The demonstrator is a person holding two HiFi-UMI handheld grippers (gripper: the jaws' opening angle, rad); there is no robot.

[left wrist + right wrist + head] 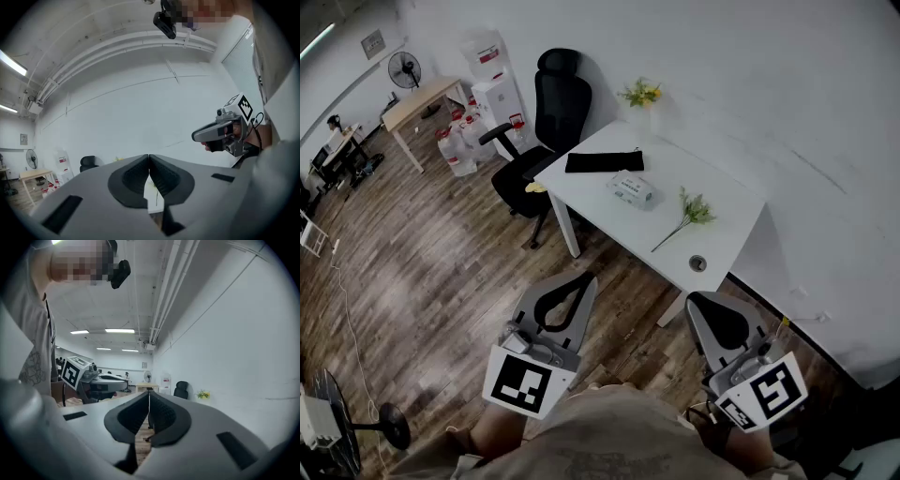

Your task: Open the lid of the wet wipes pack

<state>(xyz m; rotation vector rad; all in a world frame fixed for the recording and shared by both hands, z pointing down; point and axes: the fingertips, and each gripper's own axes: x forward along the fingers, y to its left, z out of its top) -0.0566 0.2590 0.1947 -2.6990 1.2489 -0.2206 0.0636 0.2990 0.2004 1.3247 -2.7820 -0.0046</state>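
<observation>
Both grippers hang level, well short of the white desk (727,220). The left gripper (584,279) has its jaws pressed together on nothing. The right gripper (697,300) is the same, tips meeting, empty. The wet wipes pack (631,188) lies untouched on the desk, between a black pouch (603,161) and a green sprig (689,214).

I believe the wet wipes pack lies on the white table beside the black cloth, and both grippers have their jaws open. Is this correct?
Not quite: the left gripper and the right gripper both have their jaws shut, as each gripper view shows. The rest is right.
</observation>
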